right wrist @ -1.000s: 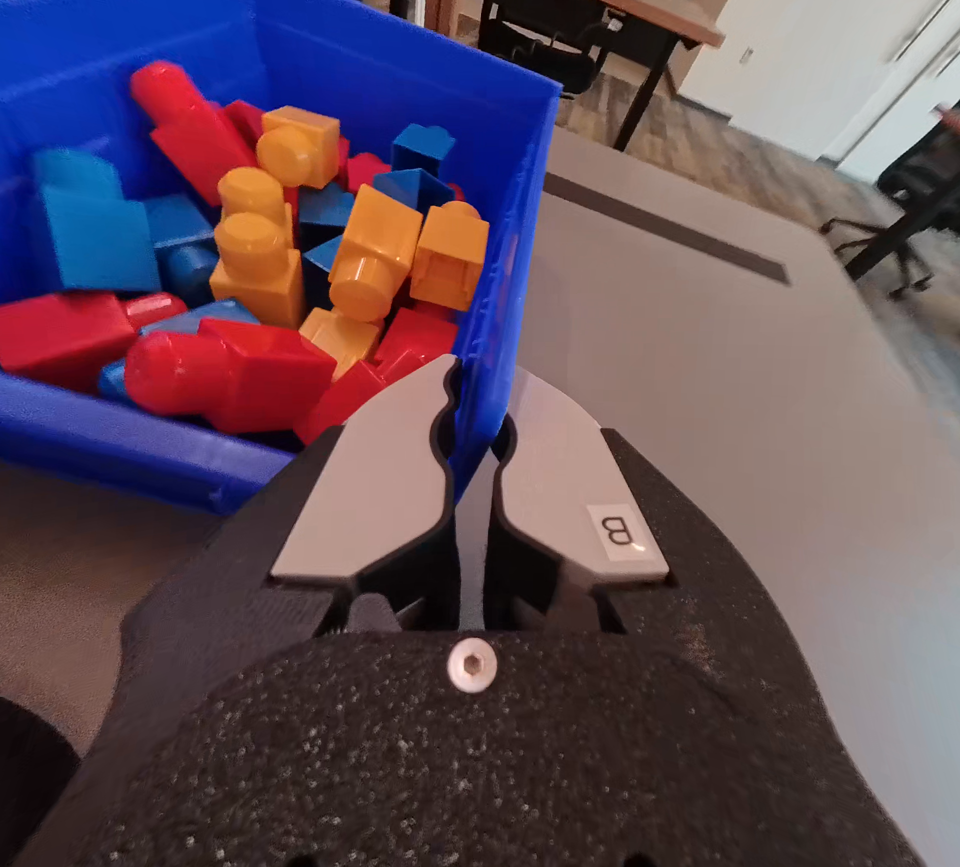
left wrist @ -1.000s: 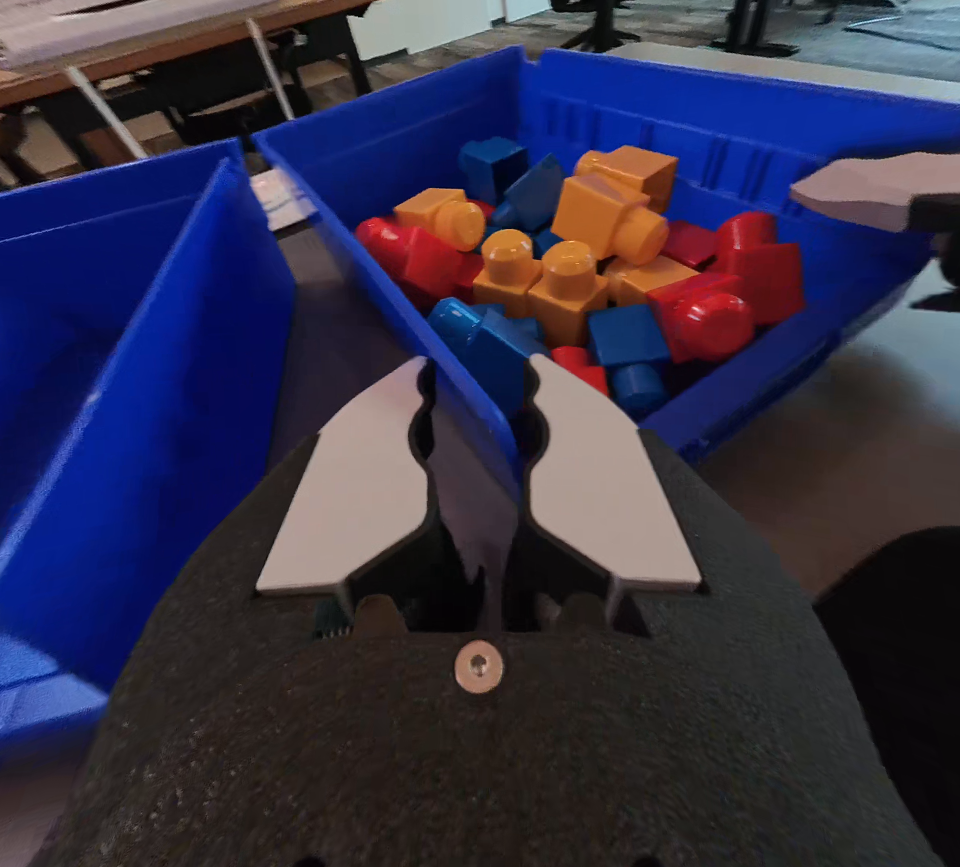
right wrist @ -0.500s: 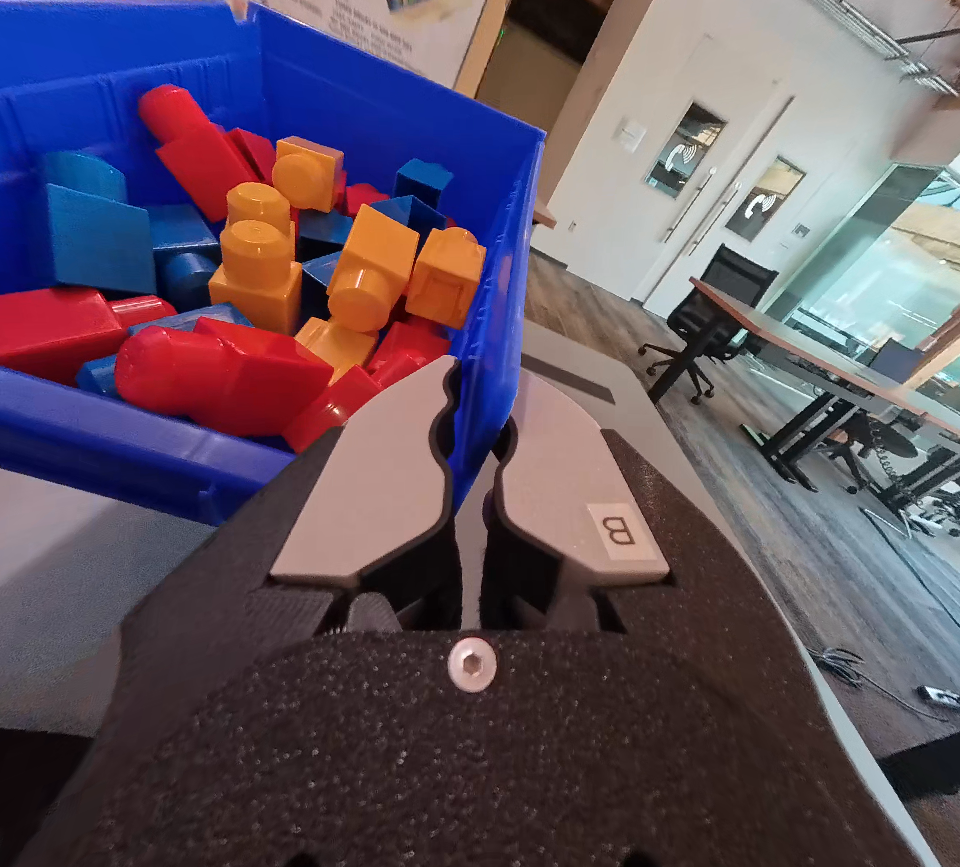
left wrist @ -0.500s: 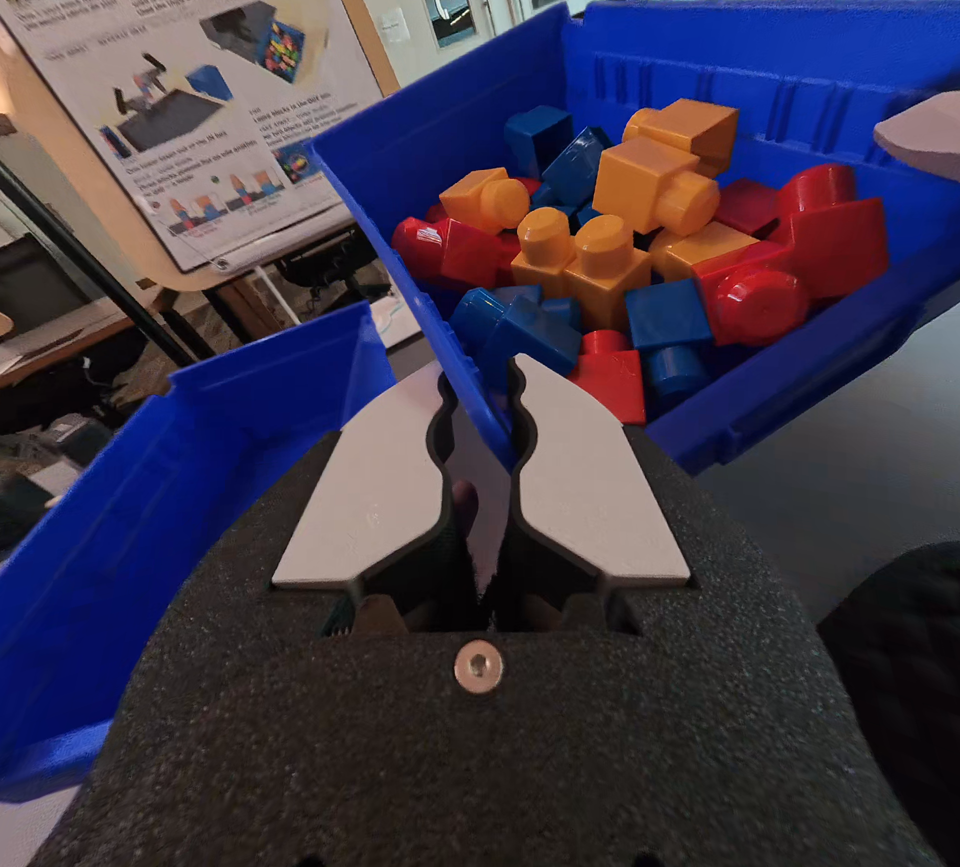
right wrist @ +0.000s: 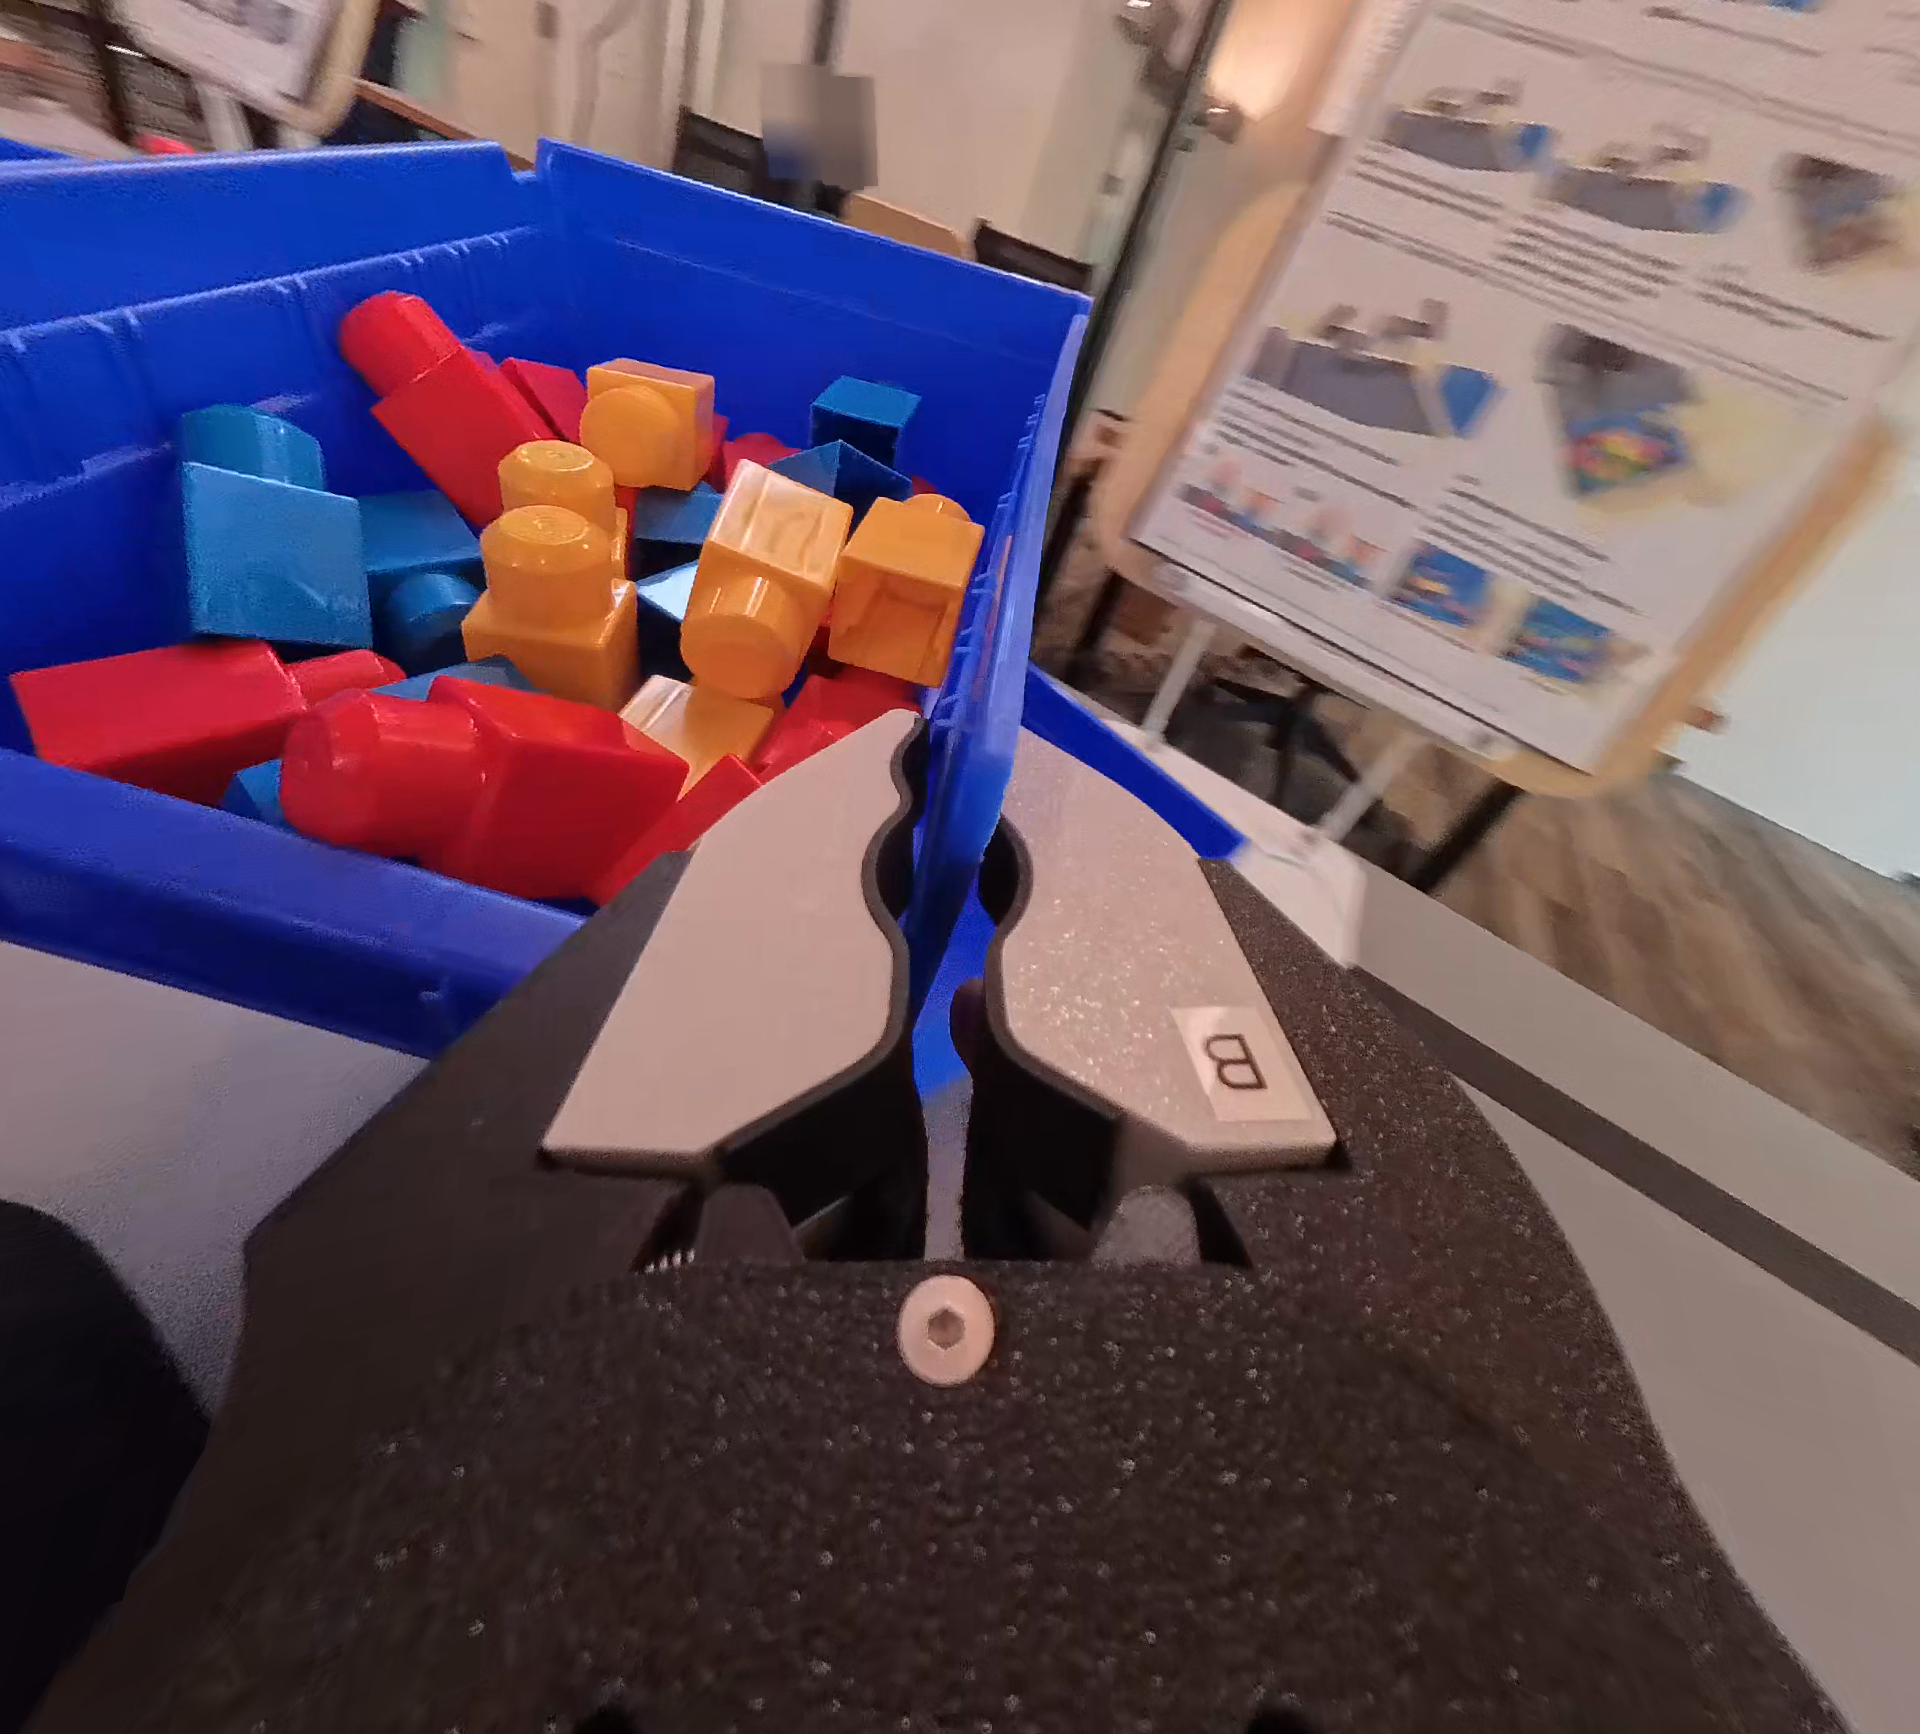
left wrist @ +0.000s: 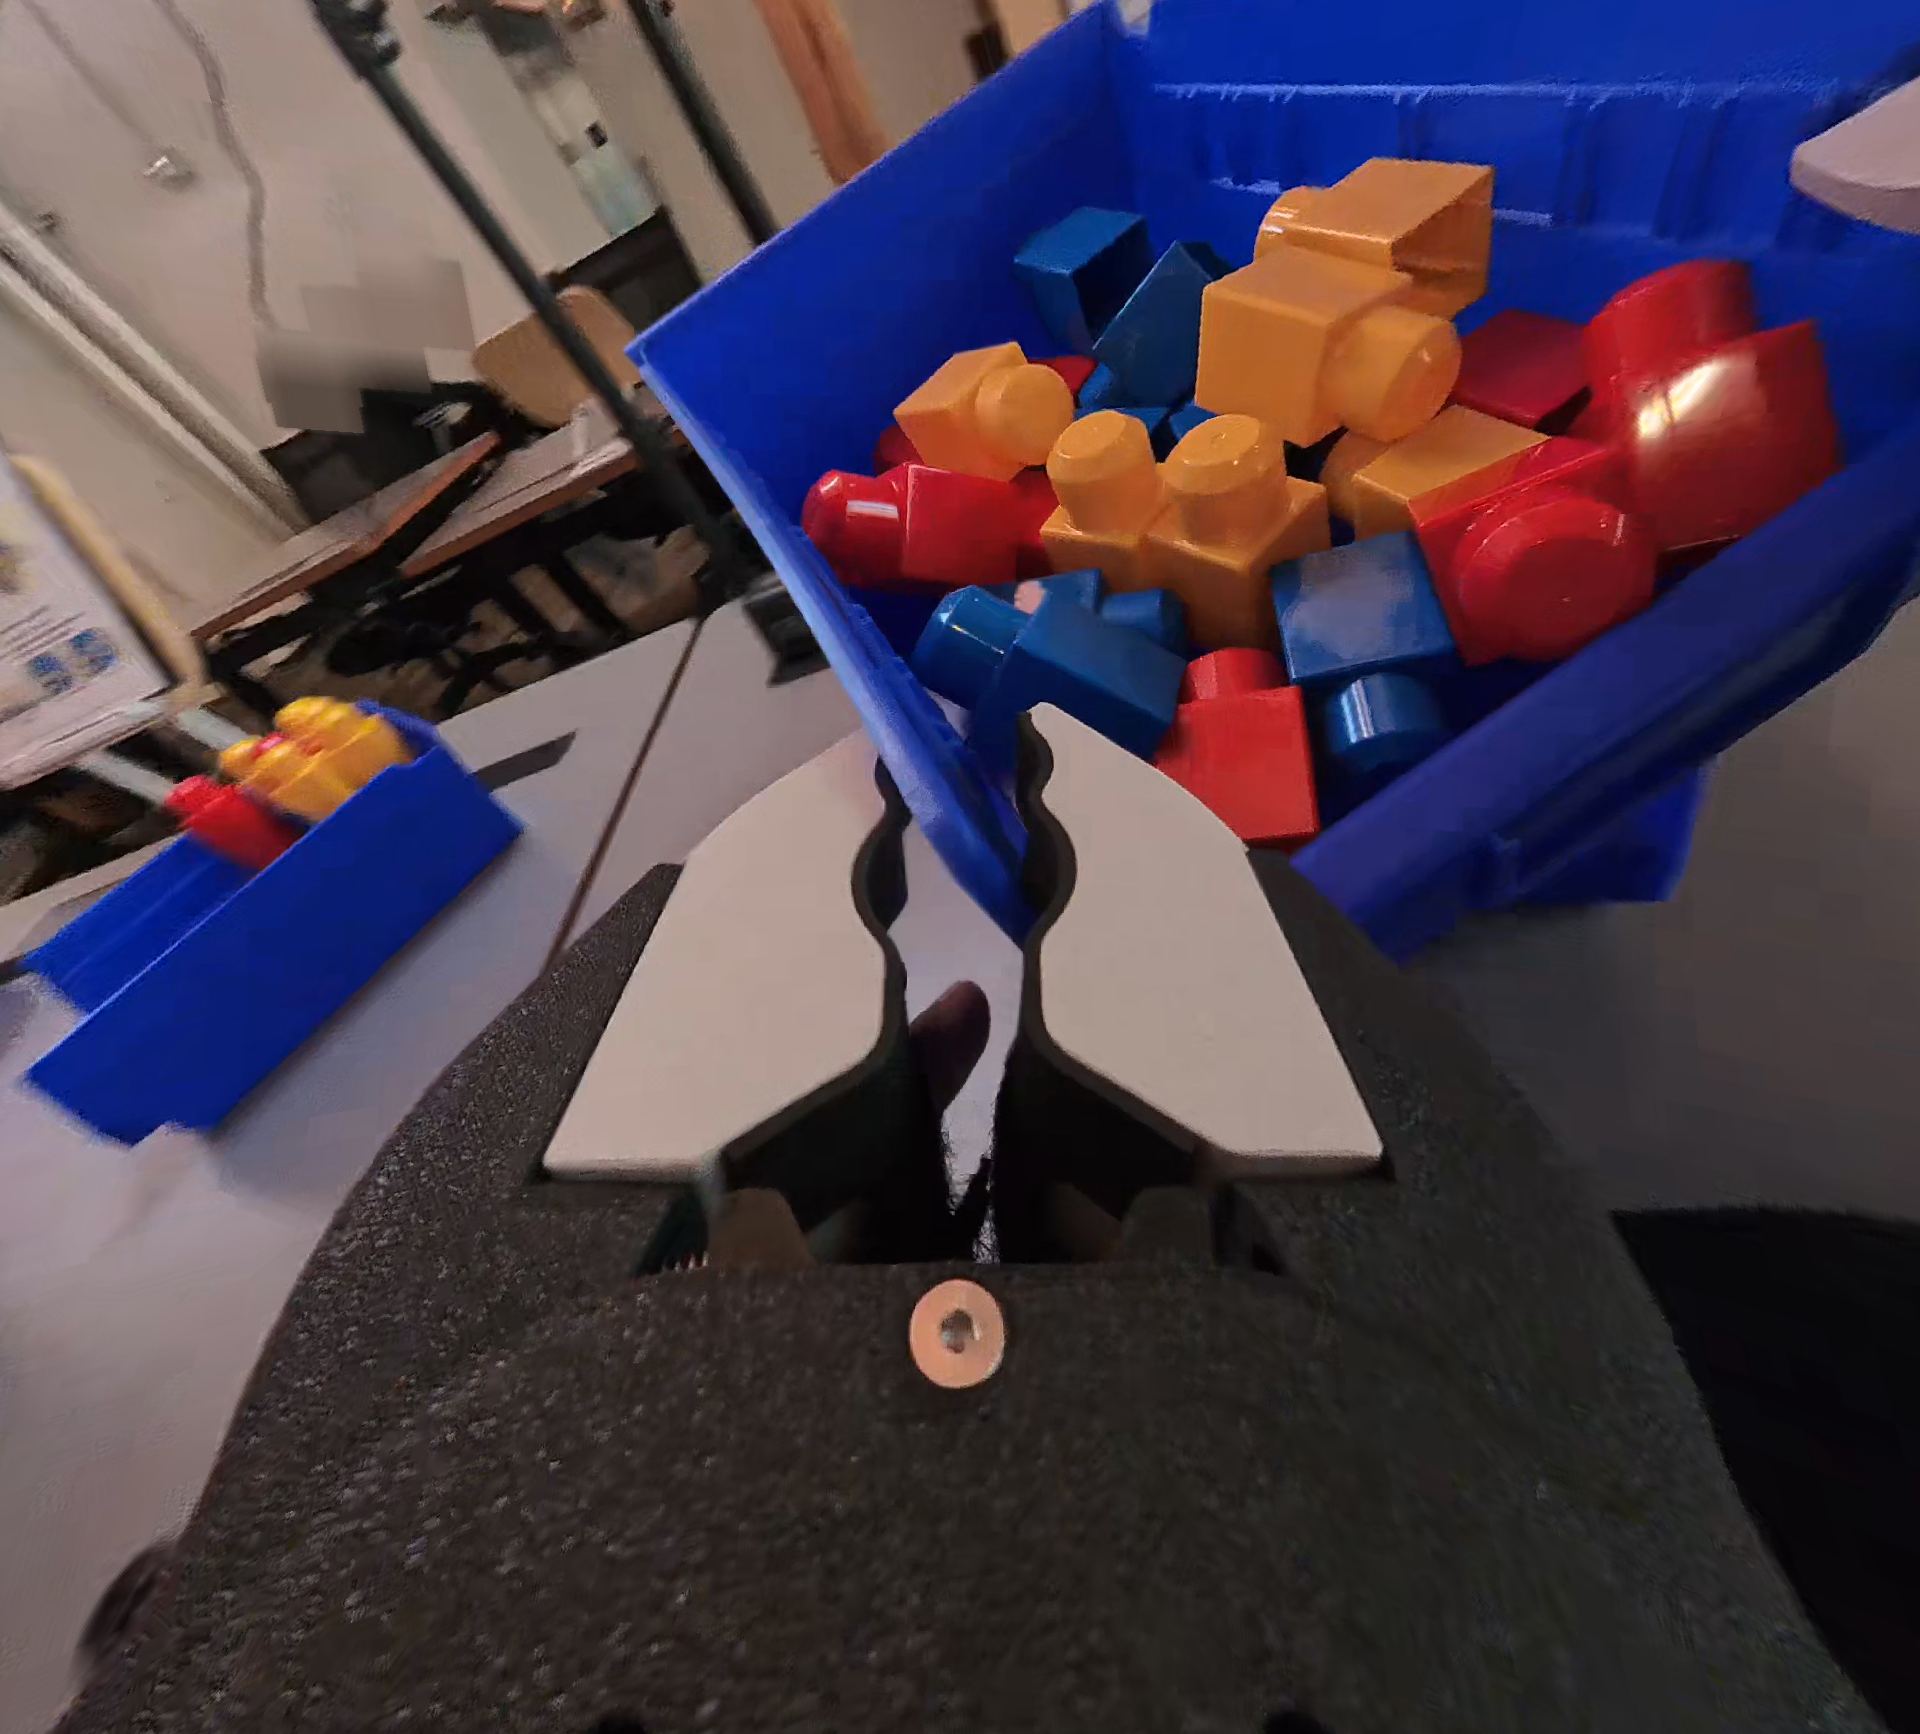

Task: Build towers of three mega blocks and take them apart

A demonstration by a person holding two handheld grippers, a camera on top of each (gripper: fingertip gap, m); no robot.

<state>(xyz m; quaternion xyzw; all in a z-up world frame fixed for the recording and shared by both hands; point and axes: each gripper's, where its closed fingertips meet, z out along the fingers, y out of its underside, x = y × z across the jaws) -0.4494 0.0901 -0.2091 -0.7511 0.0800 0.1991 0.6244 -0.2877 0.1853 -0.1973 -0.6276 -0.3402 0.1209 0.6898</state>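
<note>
Each claw, left (left wrist: 961,785) and right (right wrist: 956,775), pinches a side wall of the raised, tilted bin (left wrist: 1558,84); a slipping wall would likely spill blocks (left wrist: 1184,521) onto the desk (left wrist: 1714,1061).

Each gripper, left (left wrist: 961,775) and right (right wrist: 956,775), is built of pale grey wavy-edged fingers in a black speckled foam body; a silver screw is set at centre, six o'clock of the fingers.
</note>
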